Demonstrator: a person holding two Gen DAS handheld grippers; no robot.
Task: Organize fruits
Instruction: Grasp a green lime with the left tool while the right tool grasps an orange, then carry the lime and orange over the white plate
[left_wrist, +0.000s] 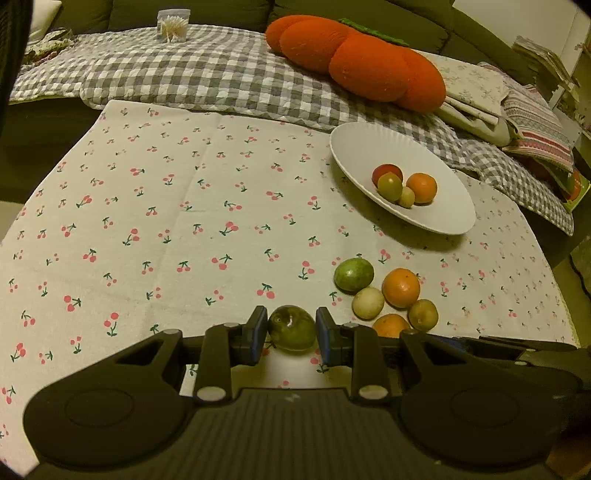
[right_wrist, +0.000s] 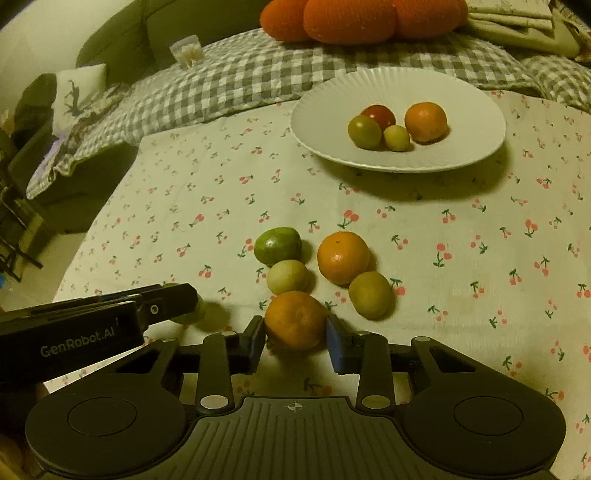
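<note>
My left gripper (left_wrist: 291, 330) is shut on a dark green fruit (left_wrist: 291, 327), low over the cherry-print cloth. My right gripper (right_wrist: 295, 332) has its pads on both sides of an orange (right_wrist: 295, 319) that rests on the cloth. Beside it lie a green fruit (right_wrist: 277, 245), a pale round fruit (right_wrist: 287, 276), a second orange (right_wrist: 342, 256) and a yellow-green fruit (right_wrist: 369, 294). A white plate (right_wrist: 369, 88) at the back holds a red fruit, two greenish fruits and an orange. The left gripper (right_wrist: 177, 302) shows at the left in the right wrist view.
A grey checked quilt (left_wrist: 207, 74) and an orange pumpkin-shaped cushion (left_wrist: 354, 59) lie behind the table. A clear box of cotton swabs (left_wrist: 173, 24) stands on the quilt. Folded cloths (left_wrist: 517, 110) are stacked at the right.
</note>
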